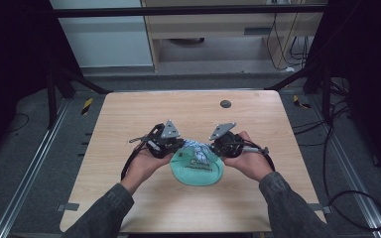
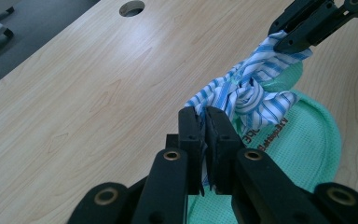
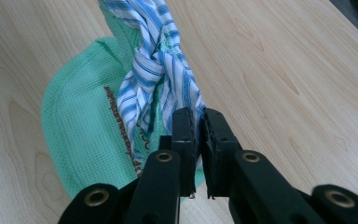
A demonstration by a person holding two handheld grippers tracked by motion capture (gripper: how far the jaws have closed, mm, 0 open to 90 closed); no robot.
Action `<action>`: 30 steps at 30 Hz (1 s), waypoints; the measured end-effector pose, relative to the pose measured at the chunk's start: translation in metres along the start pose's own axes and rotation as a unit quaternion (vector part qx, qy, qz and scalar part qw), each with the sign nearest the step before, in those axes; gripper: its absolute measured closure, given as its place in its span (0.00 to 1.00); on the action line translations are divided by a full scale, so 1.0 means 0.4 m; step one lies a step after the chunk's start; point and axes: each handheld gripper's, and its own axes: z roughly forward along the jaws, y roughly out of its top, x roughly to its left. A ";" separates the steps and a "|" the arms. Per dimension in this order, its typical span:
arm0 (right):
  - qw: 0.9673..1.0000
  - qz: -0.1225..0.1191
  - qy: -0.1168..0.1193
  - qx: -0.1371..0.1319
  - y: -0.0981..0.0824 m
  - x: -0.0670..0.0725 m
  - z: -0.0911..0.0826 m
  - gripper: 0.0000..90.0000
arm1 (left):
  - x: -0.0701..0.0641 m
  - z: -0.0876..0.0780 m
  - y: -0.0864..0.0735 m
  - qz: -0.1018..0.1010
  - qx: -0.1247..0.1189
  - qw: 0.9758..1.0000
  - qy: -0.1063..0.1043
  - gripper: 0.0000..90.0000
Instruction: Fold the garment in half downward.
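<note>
Blue-and-white striped cloth strip [image 2: 249, 91], knotted: being pinched at opposite ends by left gripper [image 2: 204, 122] and right gripper [image 3: 198, 122], stretched between them; green mesh pouch [image 3: 84, 135] hanging just beneath.

High view: fixed above the person's side, facing forward and down over the whole light wooden table [image 1: 129, 124], from well back. Left and right gripper views: each rides low, looking along its own black jaws, very close. All three share the blue-and-white striped cloth [image 2: 247, 93] on the green mesh cloth [image 3: 81, 135].
</note>
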 end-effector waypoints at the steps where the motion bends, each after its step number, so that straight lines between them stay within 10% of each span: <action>1: 1.000 0.000 0.002 -0.001 -0.001 0.002 0.001 0.93 | -0.002 0.000 -0.003 -0.002 -0.002 1.000 0.000 0.95; 30: 1.000 -0.020 0.012 0.010 -0.045 0.059 -0.002 0.92 | -0.063 -0.006 -0.058 -0.004 -0.017 1.000 -0.022 0.95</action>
